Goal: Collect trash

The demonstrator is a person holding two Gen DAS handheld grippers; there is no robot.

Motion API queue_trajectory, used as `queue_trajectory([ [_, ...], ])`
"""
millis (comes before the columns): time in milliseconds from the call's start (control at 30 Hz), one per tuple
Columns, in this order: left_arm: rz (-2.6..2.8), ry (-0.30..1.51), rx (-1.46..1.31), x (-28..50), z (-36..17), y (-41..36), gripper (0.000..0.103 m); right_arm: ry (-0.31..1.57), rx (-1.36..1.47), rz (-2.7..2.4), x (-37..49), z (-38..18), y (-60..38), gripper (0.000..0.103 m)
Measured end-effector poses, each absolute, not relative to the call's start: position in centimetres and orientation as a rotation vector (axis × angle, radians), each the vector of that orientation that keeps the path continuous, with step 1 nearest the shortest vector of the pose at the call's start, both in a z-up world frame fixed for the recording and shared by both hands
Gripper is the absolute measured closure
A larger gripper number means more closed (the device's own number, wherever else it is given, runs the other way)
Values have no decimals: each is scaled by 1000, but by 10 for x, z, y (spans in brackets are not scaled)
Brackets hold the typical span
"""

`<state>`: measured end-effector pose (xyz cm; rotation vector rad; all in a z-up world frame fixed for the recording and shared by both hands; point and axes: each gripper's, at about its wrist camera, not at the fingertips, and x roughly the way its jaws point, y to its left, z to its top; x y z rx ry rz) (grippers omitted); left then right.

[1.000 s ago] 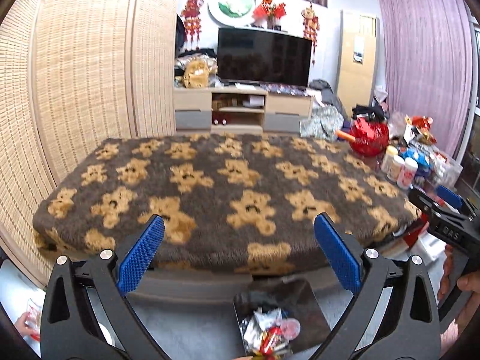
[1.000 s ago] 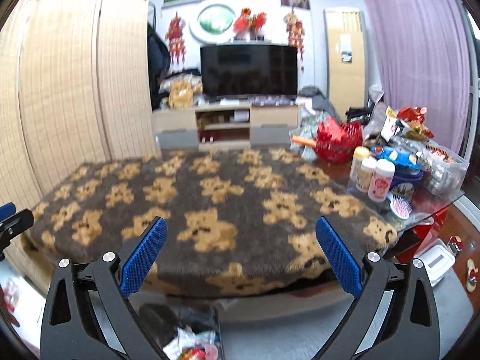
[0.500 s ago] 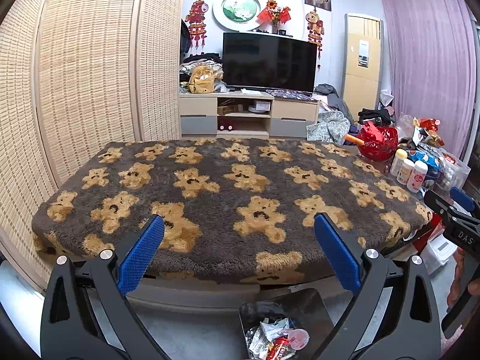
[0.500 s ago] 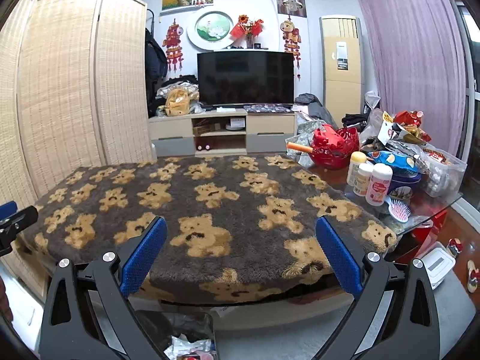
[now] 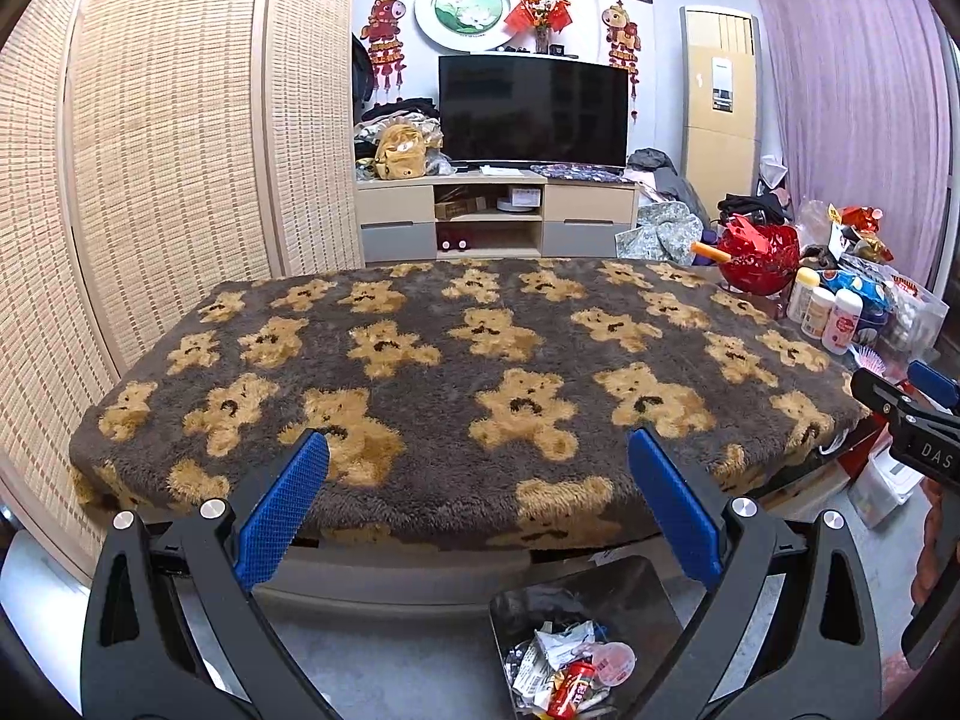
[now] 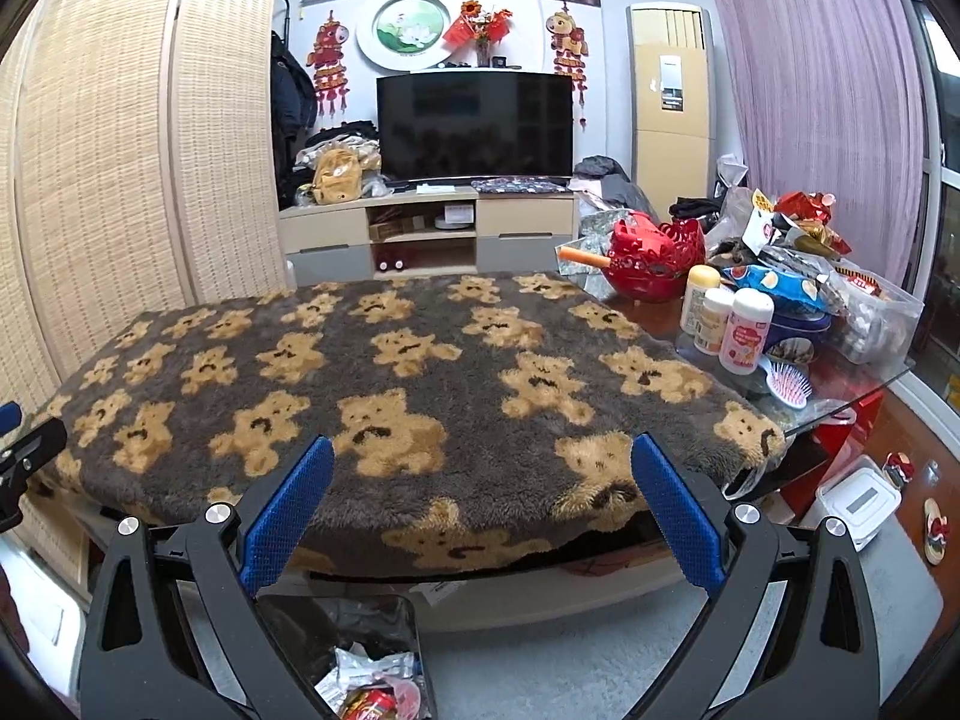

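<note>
A dark trash bin [image 5: 600, 594] stands on the floor in front of the table, holding wrappers and a red can [image 5: 570, 684]. It also shows in the right wrist view [image 6: 360, 618], low and left. My left gripper [image 5: 480, 516] is open and empty, held above the bin before the table edge. My right gripper [image 6: 483, 516] is open and empty at the same height, to the right of the left one. The table wears a brown teddy-bear blanket [image 5: 456, 360] with no loose trash showing on it.
The table's right end carries a red basket [image 6: 654, 258], white bottles [image 6: 744, 330], snack bags [image 6: 780, 288] and a hairbrush [image 6: 789, 387]. A white box [image 6: 858, 498] sits on the floor at right. A woven screen [image 5: 168, 138] stands left; a TV [image 5: 534, 114] is behind.
Both grippers have risen and tilted up a little, so the bin sits lower in view and more of the room shows. Both stay open and empty.
</note>
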<state>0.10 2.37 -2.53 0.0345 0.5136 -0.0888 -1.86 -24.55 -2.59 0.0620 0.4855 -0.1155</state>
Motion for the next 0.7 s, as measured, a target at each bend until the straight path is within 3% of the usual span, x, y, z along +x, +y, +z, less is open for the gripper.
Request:
queue_trajectory([
  [700,-76,531,18,3,-30,23,8,474,64,-67,-18,-26,-236,3],
])
